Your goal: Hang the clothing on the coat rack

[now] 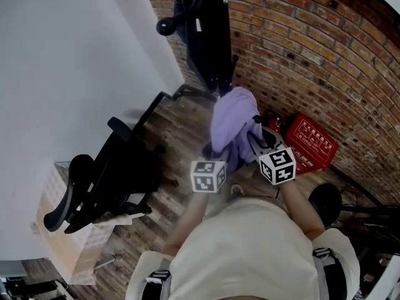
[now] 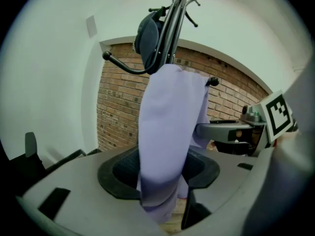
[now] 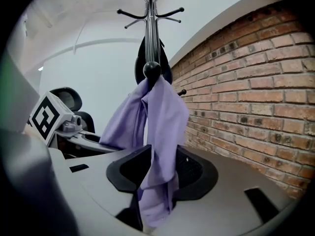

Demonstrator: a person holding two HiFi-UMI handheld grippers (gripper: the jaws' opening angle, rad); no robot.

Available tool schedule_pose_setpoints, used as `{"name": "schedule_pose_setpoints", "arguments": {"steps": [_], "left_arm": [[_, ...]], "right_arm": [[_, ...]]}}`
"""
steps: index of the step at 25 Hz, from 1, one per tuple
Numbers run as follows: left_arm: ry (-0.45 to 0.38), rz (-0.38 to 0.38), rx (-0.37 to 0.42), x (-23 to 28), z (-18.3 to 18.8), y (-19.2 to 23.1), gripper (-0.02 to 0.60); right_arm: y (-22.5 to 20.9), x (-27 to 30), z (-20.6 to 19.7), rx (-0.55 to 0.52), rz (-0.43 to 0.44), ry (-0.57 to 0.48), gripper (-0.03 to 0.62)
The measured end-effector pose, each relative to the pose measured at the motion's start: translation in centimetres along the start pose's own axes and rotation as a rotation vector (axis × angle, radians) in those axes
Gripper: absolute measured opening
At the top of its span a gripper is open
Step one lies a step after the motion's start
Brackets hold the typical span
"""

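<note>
Purple garment (image 1: 228, 127) drapes coat rack (image 1: 212, 36); left tool (image 2: 160, 178), right tool (image 3: 162, 173) spread around it.

no legible text, red box (image 1: 310, 144) print (blurred)

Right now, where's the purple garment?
Centre of the head view: the purple garment hangs from the coat rack by the brick wall, its tail inside both the left gripper and right gripper.

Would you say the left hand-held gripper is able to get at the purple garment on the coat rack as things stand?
Probably yes: the purple garment, draped over the coat rack, hangs right between the open jaws of the left hand-held gripper, and nothing stands in the way.
</note>
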State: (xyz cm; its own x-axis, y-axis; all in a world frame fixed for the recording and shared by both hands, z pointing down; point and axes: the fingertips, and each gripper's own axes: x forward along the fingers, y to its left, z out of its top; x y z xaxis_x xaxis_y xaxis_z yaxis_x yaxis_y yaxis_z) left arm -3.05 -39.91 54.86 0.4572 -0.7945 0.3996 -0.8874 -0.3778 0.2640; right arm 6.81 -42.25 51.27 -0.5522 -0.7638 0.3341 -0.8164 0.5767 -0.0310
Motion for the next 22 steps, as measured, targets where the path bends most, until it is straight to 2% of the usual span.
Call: {"name": "schedule_pose_setpoints", "arguments": {"steps": [5,13,19,22], "left_arm": [[-0.003,0.013,-0.006,-2.4,-0.5,0.5,0.239],[-0.043,0.029,-0.033,-7.1,-0.9,0.6,0.238],[-0.099,0.034,-0.044,-11.6,-0.9,-0.2,0.196],[-0.132,0.034,-0.053,-14.1,-1.3,-0.9,0.135]], "right_arm": [[0.2,-2.3,0.0,0.030,-0.060,-0.017,0.120],[3.0,-6.5,-1.1,0.052,-0.090,-0.022,0.120],[6.7,-9.8,-1.3,0.070,-0.071,-0.050,0.110],[8.9,-11.7,-1.2,0.065,-0.060,-0.074,0.089]]}}
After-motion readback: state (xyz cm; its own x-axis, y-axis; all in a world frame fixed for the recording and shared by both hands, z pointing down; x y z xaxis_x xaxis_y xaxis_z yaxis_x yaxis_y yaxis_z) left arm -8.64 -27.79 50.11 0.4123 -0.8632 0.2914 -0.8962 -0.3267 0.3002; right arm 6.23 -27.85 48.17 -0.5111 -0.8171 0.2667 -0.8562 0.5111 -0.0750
